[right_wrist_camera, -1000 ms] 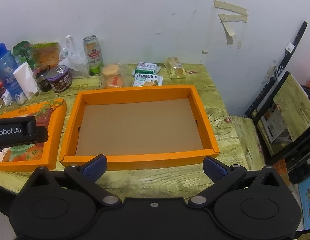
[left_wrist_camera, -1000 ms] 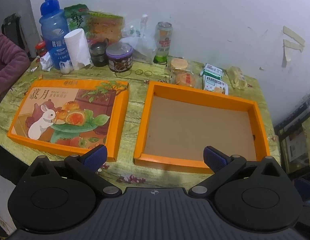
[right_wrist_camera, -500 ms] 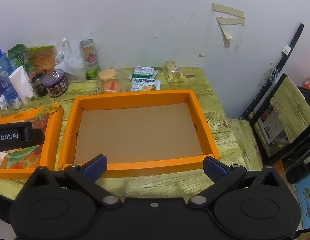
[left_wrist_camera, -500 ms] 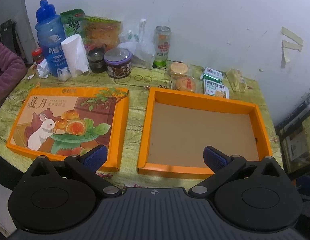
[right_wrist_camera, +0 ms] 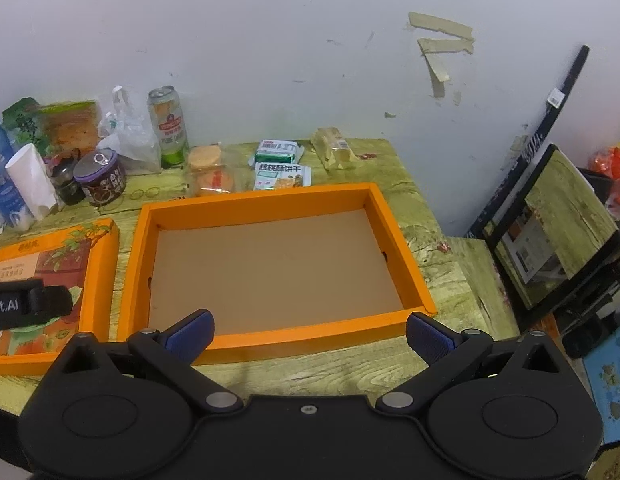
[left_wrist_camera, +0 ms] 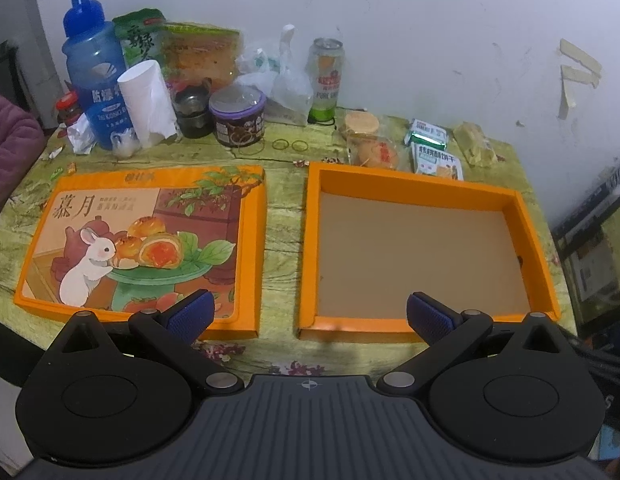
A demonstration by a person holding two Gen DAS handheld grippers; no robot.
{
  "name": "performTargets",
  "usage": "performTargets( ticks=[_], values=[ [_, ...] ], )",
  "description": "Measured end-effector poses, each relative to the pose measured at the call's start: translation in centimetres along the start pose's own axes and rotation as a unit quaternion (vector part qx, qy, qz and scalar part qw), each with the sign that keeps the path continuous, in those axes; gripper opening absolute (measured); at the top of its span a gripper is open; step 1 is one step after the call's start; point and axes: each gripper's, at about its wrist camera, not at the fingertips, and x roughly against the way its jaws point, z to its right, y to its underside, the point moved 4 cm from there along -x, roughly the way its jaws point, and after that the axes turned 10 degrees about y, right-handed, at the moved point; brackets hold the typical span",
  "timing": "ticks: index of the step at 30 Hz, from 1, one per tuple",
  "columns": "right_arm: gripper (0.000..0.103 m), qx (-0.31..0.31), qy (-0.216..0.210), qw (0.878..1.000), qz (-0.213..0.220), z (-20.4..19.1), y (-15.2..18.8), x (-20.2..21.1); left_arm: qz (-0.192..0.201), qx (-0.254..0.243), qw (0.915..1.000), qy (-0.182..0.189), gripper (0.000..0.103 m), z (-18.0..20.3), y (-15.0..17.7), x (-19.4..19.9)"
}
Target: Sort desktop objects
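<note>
A green table (right_wrist_camera: 438,280) carries an empty orange tray (right_wrist_camera: 394,236) at centre, its printed lid (left_wrist_camera: 251,240) just left; both claws, left claw (left_wrist_camera: 307,312) and right claw (right_wrist_camera: 307,330), hang released over the near edge, holding nothing; along the wall stand a bottle (left_wrist_camera: 93,68), a can (right_wrist_camera: 167,126) and a tub (left_wrist_camera: 237,118); nearest the tray's far rim lie wrapped cakes (right_wrist_camera: 209,168), biscuit packs (right_wrist_camera: 279,164) and a bread pack (right_wrist_camera: 334,152); the likely opening step is a reach over the tray; best to descend on one packet squarely, pinching its body, not loose film.
</note>
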Motion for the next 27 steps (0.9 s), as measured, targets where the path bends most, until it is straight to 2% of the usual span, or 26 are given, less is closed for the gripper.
performTargets(
  ticks=[17, 27],
  values=[
    [0.103, -0.021, 0.031, 0.999, 0.019, -1.2, 0.2, 1.6, -0.017, -0.044, 0.9986, 0.025, 0.103, -1.6, -0.2, -0.4],
    [0.103, -0.015, 0.011, 1.000, 0.023, -1.5, -2.1, -0.5, -0.013, -0.025, 0.9996, 0.000, 0.103, -1.2, -1.8, -1.3]
  ],
)
